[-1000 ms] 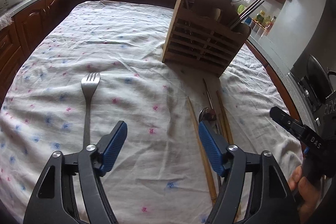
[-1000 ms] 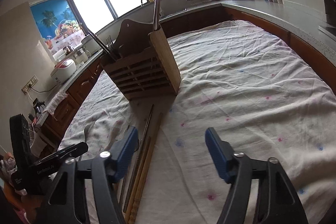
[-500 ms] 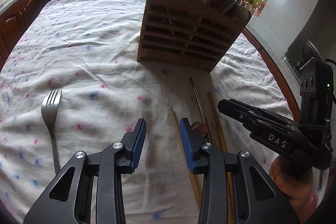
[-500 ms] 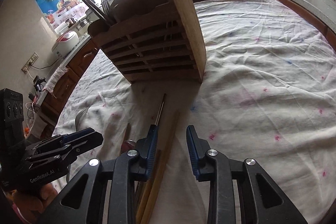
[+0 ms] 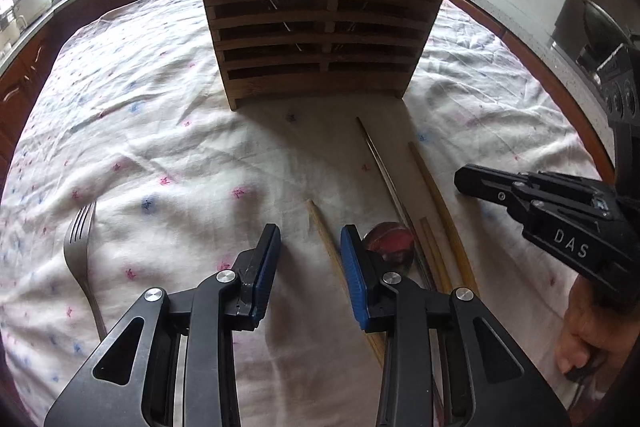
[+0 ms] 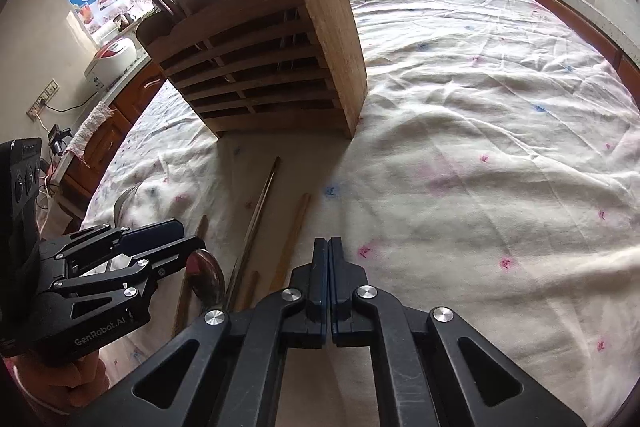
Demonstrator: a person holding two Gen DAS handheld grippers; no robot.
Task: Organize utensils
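Steel first, at the far left of the left wrist view: a fork [image 5: 82, 251] lies flat on the flowered cloth [image 5: 160, 131], tines away, well apart from everything else. It looks stiff, light and slick; the narrow neck below the tines is probably the best place to pinch, since the flat handle hugs the soft cloth

Next, the left gripper [image 5: 308, 259] hovers with its blue pads partly apart, nothing pressed between them; a wooden chopstick [image 5: 326, 247] lies on the cloth in the gap. It should be very light, rigid and prone to rolling or pivoting, so I would grip it near the middle

Just right of that is a spoon [image 5: 390, 241] with a reddish bowl, then a thin metal rod [image 5: 380, 163] and more wooden chopsticks [image 5: 440, 211], close together and some touching. Crowding likely makes a clean single pick awkward

Behind them stands the slatted wooden holder [image 5: 320, 27], already carrying some utensils, upright and seemingly stable

Farthest right, the right gripper [image 6: 328, 247] has its pads pressed together on nothing, just right of the chopsticks
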